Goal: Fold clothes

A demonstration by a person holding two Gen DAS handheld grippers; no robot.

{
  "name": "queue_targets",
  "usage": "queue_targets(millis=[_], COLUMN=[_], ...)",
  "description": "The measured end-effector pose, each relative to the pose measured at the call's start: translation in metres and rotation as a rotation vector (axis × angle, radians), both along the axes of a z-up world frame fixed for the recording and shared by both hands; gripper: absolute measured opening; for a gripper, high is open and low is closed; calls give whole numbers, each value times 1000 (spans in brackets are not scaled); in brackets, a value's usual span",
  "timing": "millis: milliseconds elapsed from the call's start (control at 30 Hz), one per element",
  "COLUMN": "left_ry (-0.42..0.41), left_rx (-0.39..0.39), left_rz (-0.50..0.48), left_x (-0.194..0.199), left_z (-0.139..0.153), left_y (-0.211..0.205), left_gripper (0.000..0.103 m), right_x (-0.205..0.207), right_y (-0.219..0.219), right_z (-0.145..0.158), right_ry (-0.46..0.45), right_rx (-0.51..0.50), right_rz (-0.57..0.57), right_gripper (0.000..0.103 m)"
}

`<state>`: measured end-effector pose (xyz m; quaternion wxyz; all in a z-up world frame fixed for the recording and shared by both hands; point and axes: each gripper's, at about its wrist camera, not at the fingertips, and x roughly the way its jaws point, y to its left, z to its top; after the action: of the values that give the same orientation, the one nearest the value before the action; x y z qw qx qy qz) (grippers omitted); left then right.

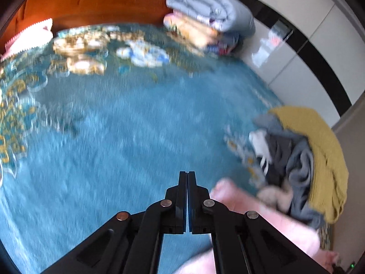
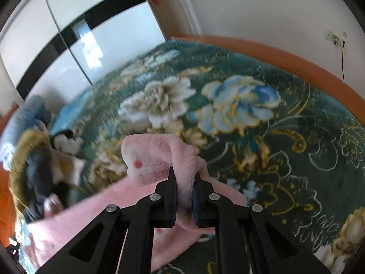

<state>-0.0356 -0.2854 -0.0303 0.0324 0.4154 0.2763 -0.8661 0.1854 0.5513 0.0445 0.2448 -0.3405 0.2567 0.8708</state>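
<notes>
Pink fleece garment [image 2: 159, 159] sits clamped in your right claw [image 2: 184, 183]; your left claw [image 1: 187, 175], clenched empty, hovers beside its trailing length.

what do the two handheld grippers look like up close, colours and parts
Both look alike. The left gripper and the right gripper are matte black linkage frames with triangular cut-outs, joined by round silver pivot pins. Each has two straight black fingers lined with blue pads on the inner faces. No cables, markings or sleeves are visible in either wrist view.
</notes>
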Motion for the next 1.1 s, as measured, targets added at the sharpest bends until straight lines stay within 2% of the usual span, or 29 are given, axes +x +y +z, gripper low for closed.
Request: queue_targets(millis=[67,100,133,167,200,233,333,400,500,600,733,833,933,1000,1033,1067,1100], left_ry=[-21,-27,-33,-34,-31,-28,-40,-38,-18,-5,-4,-16,1,12,12,1,-14], left_rx=[3,5,9,18,29,40,91,149,262,315,361,367,361,354,338,325,318], left_rz=[-15,-17,-16,-12,-6,0,-6,-21,-56,-102,-151,-153,-126,-120,-114,-105,-97], left_x=[15,24,35,47,59,72,108,127,150,161,165,164,160,157,155,153,150], left_z=[-4,-5,-6,-8,-11,-13,-26,-35,-46,-48,-48,-52,-52,-51,-50,-52,-55], left_y=[-1,-2,-4,-8,-11,-15,-19,-18,-14,-3,13,21,30,34,36,37,37], left_gripper=[2,5,14,32,44,62,64,64,64,66,78,78,77,74,59,33,21], right_x=[4,7,14,23,31,38,64,71,67,58,46,38,34,29,27,25,24], right_y=[-2,-4,-6,-8,-11,-15,-55,-93,-162,-244,-313,-357,-378,-382,-382,-383,-384], right_z=[5,10,19,28,36,42,50,39,3,-39,-75,-98,-99,-98,-98,-98,-99], right_ry=[7,16,34,57,80,99,149,170,143,102,61,19,24,36,50,61,66], right_rx=[30,45,65,81,96,113,115,40,-98,-213,-324,-385,-342,-374,-407,-436,-459], right_rz=[16,15,1,-11,-20,-25,28,149,403,658,789,857,842,817,800,786,775], right_gripper=[24,43,59,61,61,61,61,62,67,67,67,68,70,69,61,51,29])
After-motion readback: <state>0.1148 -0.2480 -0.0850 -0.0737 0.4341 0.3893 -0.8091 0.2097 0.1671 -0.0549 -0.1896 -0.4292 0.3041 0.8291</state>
